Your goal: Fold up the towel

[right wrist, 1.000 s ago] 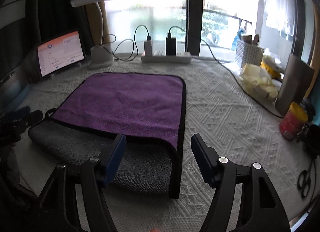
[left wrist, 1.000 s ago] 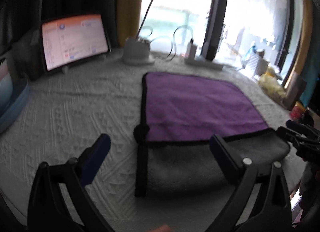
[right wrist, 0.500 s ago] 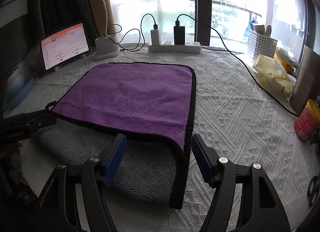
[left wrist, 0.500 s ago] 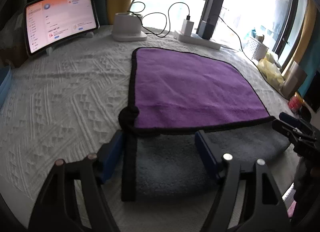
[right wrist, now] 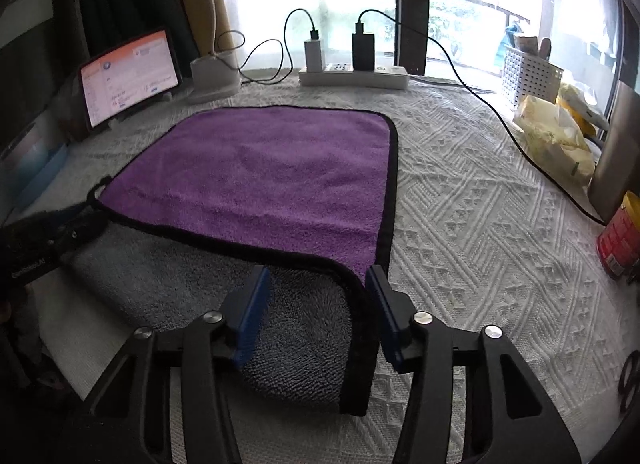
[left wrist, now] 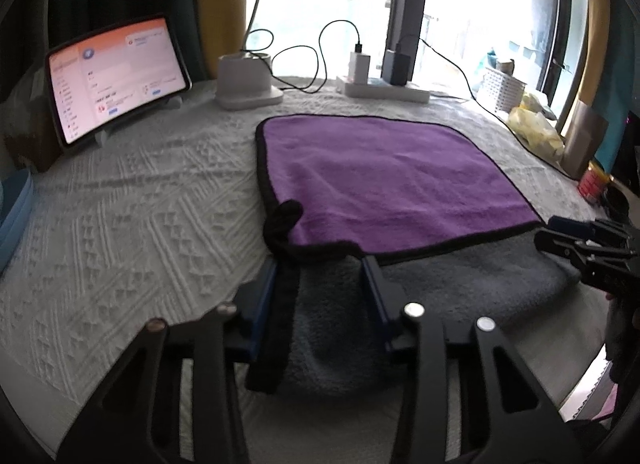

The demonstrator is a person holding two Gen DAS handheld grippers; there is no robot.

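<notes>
A purple towel [left wrist: 384, 172] with black trim and a grey underside lies on the white textured cloth; its near part is folded over, grey side up [left wrist: 440, 284]. My left gripper [left wrist: 320, 264] is open, its blue pads straddling the near left corner where the black edge and loop [left wrist: 284, 220] sit. In the right wrist view the towel [right wrist: 272, 168] shows too; my right gripper [right wrist: 316, 276] is open with its pads either side of the near right corner [right wrist: 360, 284]. Each gripper shows at the edge of the other's view.
A lit tablet [left wrist: 116, 76] stands at the back left, a lamp base [left wrist: 248, 84] and a power strip [right wrist: 352, 74] with cables at the back. A white basket [right wrist: 528, 76], yellow bags [right wrist: 556, 136] and a red can [right wrist: 620, 240] are at the right.
Both grippers have moved forward and down onto the towel's near corners, and their jaws have narrowed around the black edge. The towel has not moved.
</notes>
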